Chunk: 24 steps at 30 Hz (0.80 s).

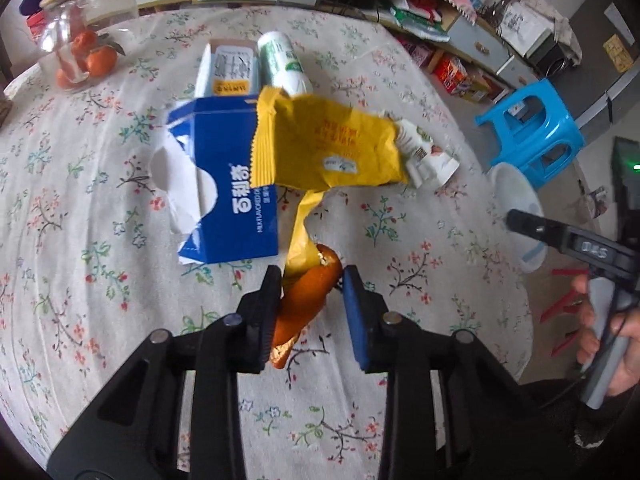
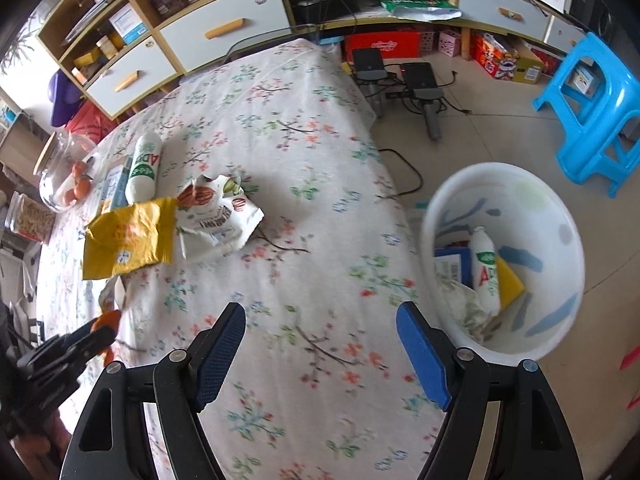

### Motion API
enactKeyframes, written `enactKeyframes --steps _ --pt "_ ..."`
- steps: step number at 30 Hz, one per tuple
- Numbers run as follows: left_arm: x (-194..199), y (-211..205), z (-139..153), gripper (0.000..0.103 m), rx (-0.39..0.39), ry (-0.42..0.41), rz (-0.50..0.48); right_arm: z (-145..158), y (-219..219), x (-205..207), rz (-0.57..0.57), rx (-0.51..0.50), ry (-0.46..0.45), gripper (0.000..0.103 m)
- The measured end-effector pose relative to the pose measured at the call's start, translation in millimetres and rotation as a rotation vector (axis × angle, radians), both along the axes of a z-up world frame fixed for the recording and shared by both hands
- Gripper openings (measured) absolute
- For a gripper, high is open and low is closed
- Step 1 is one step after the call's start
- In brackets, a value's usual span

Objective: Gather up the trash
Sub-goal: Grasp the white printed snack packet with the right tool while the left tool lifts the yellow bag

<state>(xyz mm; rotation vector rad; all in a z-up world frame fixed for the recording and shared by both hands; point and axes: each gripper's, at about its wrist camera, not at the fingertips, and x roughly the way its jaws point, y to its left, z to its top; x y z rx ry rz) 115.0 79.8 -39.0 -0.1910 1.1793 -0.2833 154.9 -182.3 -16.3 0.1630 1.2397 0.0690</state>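
your bin [image 2: 560,216] already holds a bottle, box and wrappers. your left gripper [image 1: 310,312] has its fingers around an orange peel [image 1: 308,300], not visibly clamped; right gripper [image 2: 322,356] fingers apart, empty. beyond them a yellow wrapper [image 1: 328,148], blue box [image 1: 228,184] and bottle [image 1: 284,64] remain on the table [image 1: 80,240].

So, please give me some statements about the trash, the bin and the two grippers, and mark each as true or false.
1. The white bin already holds a white bottle. True.
2. The right gripper grips the yellow wrapper. False: it is open, with nothing between its jaws.
3. An orange peel lies between the left gripper's jaws. True.
4. The blue milk carton is in the bin. False: it lies on the floral tablecloth.
5. The blue stool stands on the table. False: it stands on the floor.
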Motion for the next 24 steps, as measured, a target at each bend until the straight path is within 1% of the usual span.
enactKeyframes --steps 4,9,11,17,20,22,23,24 --pt "-16.7 21.6 17.2 0.033 -0.028 -0.048 0.072 -5.3 12.8 12.9 0.0 0.0 0.006 0.079" --pt "-19.3 43.7 25.1 0.033 -0.056 -0.062 0.155 -14.7 25.3 31.0 -0.017 0.041 0.013 0.079" --pt "-17.2 45.6 23.4 0.033 -0.053 -0.059 0.165 -19.4 30.9 37.6 -0.021 0.041 0.008 0.079" --pt "-18.6 66.2 16.0 0.033 -0.048 -0.031 0.212 -40.0 40.3 52.0 -0.052 0.115 0.029 0.079" --pt "-18.9 74.0 8.9 0.033 -0.037 0.003 0.227 -41.1 46.0 55.2 -0.062 0.091 -0.005 0.078" --pt "-19.1 79.7 2.4 0.033 -0.043 0.034 0.236 -39.8 50.6 55.8 -0.051 0.084 -0.018 0.07" --pt "-18.8 83.8 -1.6 0.033 -0.05 0.049 0.239 -39.2 53.8 55.6 -0.035 0.091 -0.022 0.06" --pt "-19.3 86.3 -3.8 0.033 -0.051 0.058 0.242 -39.3 57.1 55.4 -0.02 0.097 -0.021 0.048"
